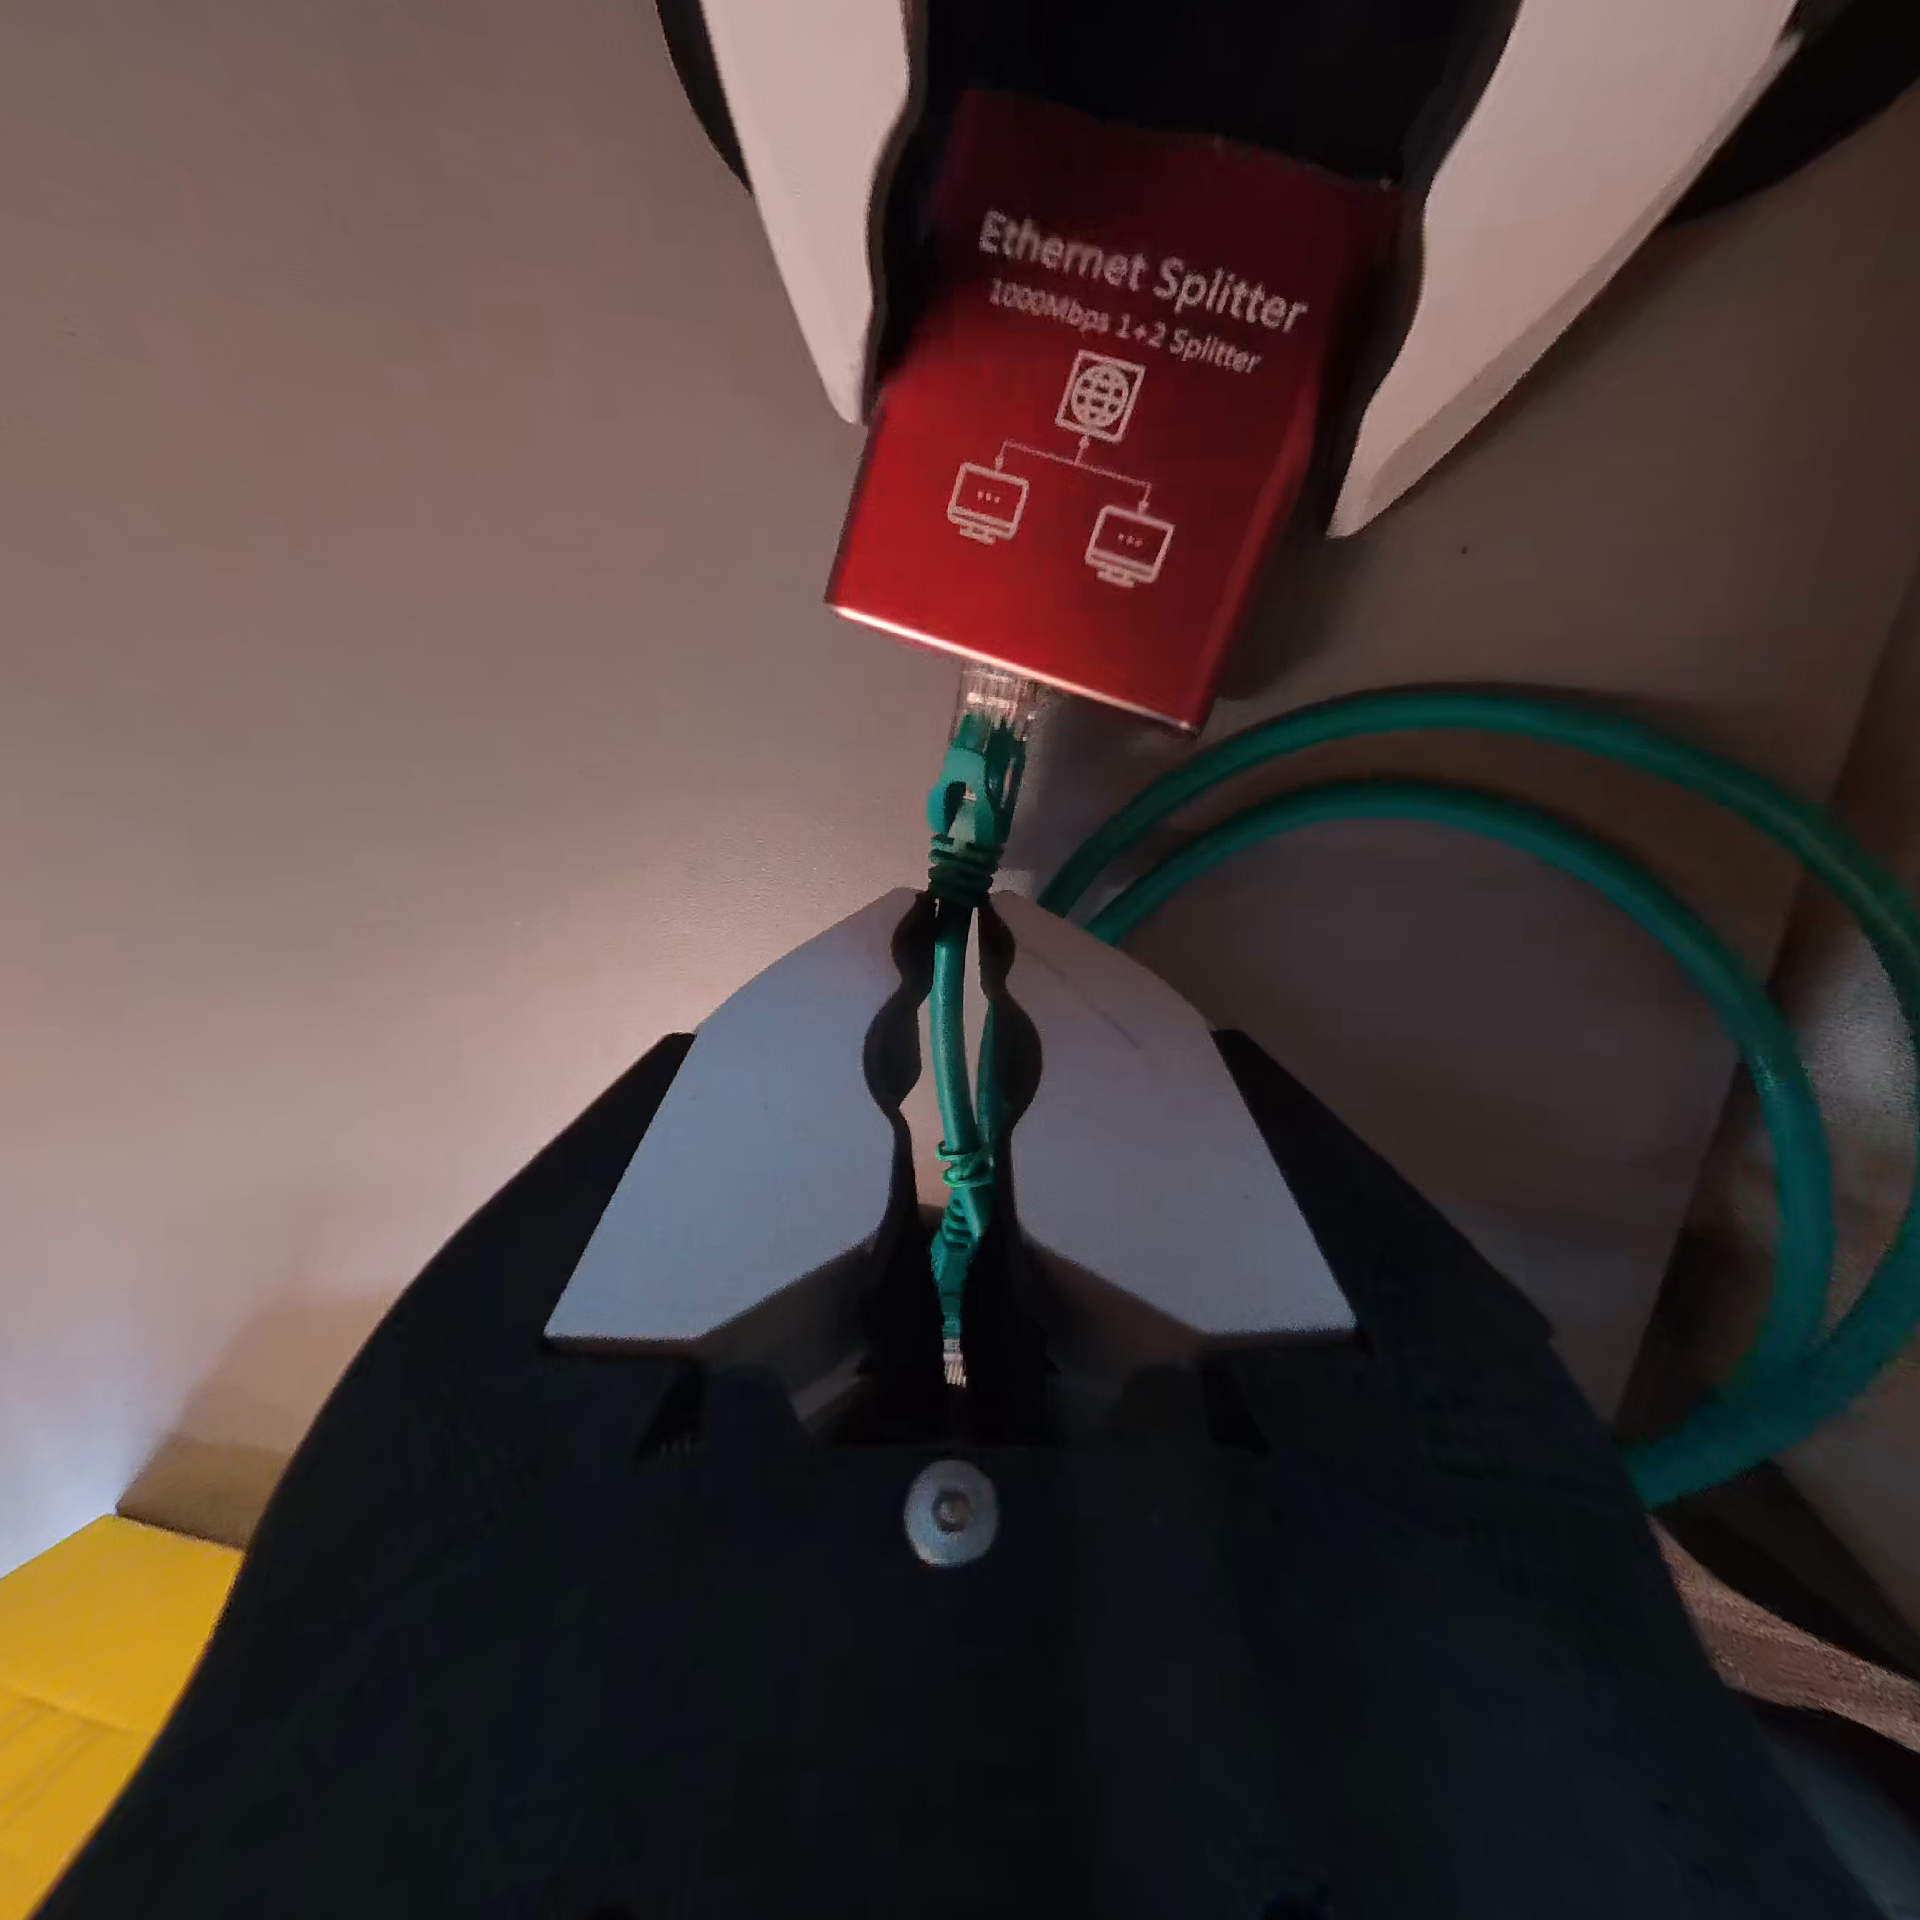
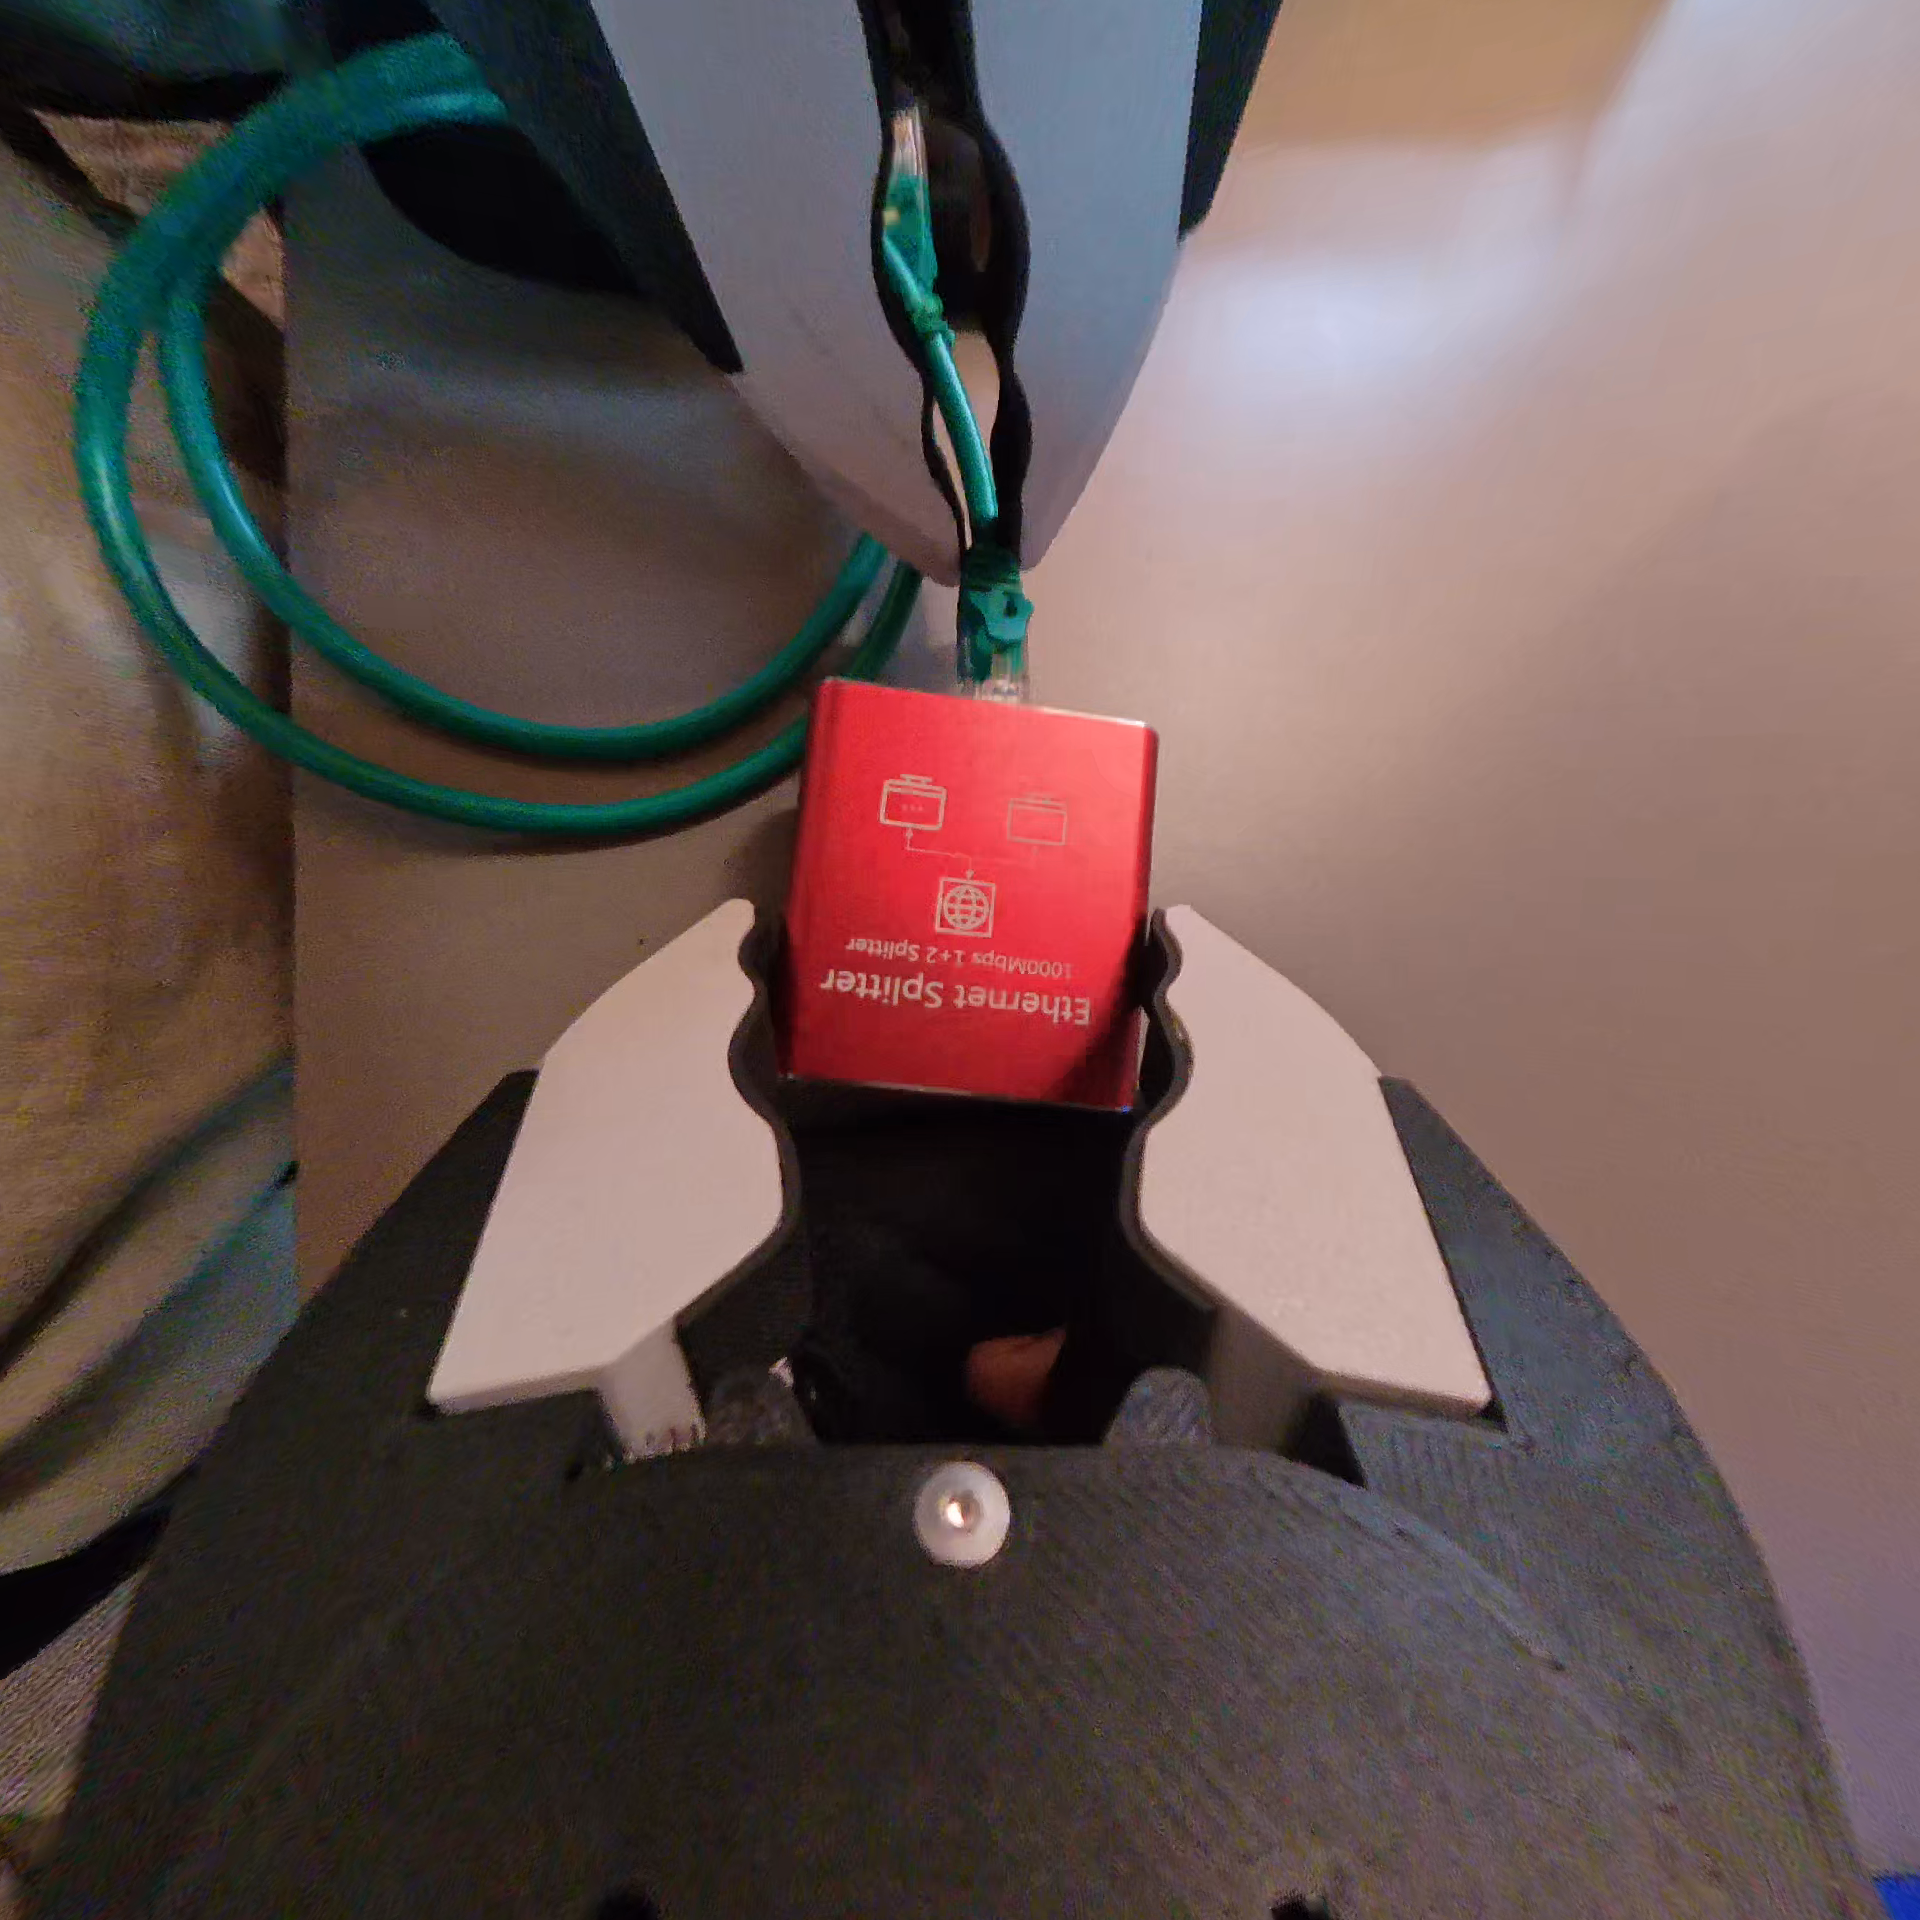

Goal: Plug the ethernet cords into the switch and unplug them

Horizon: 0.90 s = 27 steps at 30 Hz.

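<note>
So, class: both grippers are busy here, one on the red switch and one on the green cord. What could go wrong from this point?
1. The left gripper pinches the thin green cord behind the plug, not the plug itself; pulling may strain the cord.
2. The right gripper clamps only the rear of the red switch, so it may twist or slip.
3. The slack loop could snag.

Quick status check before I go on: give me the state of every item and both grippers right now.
Red switch: held off the surface, one port occupied.
Green cord plug: seated in the switch's port.
Green cord: doubled between the left fingers, the rest looped beside the switch.
Second plug: loose, tucked between the left fingers.
Left gripper: shut on the cord.
Right gripper: shut on the switch.
</note>
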Available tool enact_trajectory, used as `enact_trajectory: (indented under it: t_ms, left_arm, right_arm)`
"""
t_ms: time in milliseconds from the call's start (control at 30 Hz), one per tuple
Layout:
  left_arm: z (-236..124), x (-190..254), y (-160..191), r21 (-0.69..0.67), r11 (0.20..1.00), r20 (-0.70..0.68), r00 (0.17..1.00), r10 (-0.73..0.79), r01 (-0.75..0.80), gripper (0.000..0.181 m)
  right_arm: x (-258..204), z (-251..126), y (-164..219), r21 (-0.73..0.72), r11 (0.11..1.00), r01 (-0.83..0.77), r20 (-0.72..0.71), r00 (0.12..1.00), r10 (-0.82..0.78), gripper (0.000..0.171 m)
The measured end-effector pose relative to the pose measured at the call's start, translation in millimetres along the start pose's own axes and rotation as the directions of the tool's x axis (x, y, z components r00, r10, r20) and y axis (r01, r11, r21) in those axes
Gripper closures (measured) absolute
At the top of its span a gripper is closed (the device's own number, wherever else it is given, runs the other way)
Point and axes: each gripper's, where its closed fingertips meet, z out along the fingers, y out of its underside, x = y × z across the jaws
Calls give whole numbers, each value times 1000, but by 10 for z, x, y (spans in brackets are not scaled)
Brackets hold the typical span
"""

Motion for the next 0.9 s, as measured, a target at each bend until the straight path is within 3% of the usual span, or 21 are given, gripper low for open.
enact_trajectory:
  t_ms: [100, 233, 400, 600, 733, 900]
  left_arm:
    - [9, 6, -3, -14, 1000, 0, 1000, 22, -22, 173]
    - [38, 40, -34, 9, 1000, -34, 999, 1, -1, 174]
    - [17, 36, -132, 200, 979, -61, 998, -22, 34, 174]
    - [-304, -41, -316, 428, 888, 190, 977, 94, -169, 174]
    - [-335, -72, -329, 336, 895, 376, 913, 156, -292, 175]
    - [-360, -89, -318, 220, 912, 504, 841, 197, -346, 175]
  right_arm:
    - [8, -81, -126, 89, 996, -9, 8, 1000, 8, 102]
    - [13, -67, -106, 95, 995, 10, -8, 1000, -9, 102]
    - [42, -169, -139, 181, 983, -24, -9, 1000, 26, 103]
    - [11, -500, -353, 433, 891, -135, 123, 988, 89, 104]
    - [1, -519, -366, 442, 892, -95, 93, 994, 59, 104]
    - [-6, -509, -354, 429, 901, -62, 54, 998, 43, 103]
